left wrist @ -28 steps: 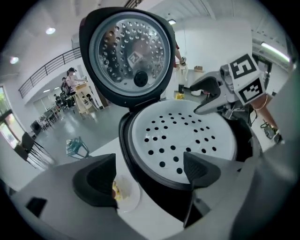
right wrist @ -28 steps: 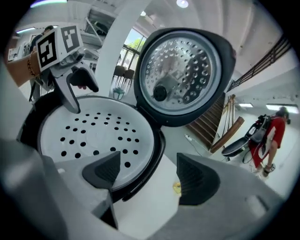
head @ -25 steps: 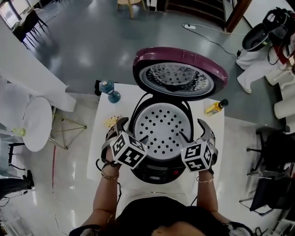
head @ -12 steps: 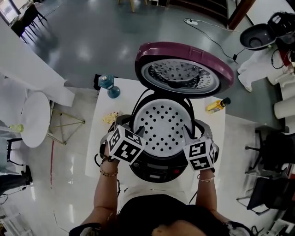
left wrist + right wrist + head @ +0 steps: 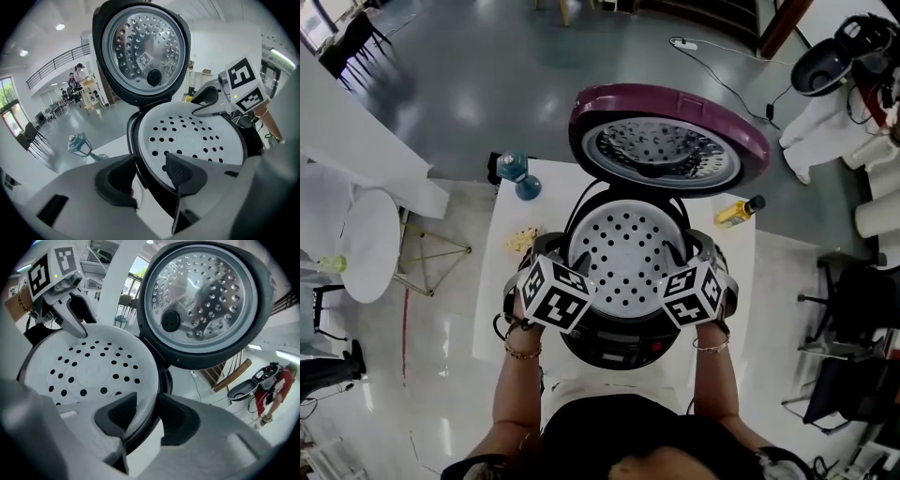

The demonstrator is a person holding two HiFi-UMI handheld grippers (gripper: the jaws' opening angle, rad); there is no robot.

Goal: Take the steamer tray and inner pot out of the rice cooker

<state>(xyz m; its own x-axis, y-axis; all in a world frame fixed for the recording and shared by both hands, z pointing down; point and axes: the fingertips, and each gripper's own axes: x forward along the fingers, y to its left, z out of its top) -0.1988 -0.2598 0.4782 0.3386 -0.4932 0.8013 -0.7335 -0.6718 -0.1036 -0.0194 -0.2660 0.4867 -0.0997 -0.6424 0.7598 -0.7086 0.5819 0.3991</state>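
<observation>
Below steamer tray (image 5: 628, 258), rice cooker (image 5: 614, 349) interior hidden; bottle (image 5: 739, 214) label too small.

No text, label or number can be read anywhere

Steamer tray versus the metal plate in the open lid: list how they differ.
The steamer tray is matte white; the metal plate is shiny silver. The tray lies flat in the rice cooker; the plate stands tilted up in the raised lid. The tray's holes are bigger and fewer; the plate's are small and many. Both are round and perforated.
</observation>
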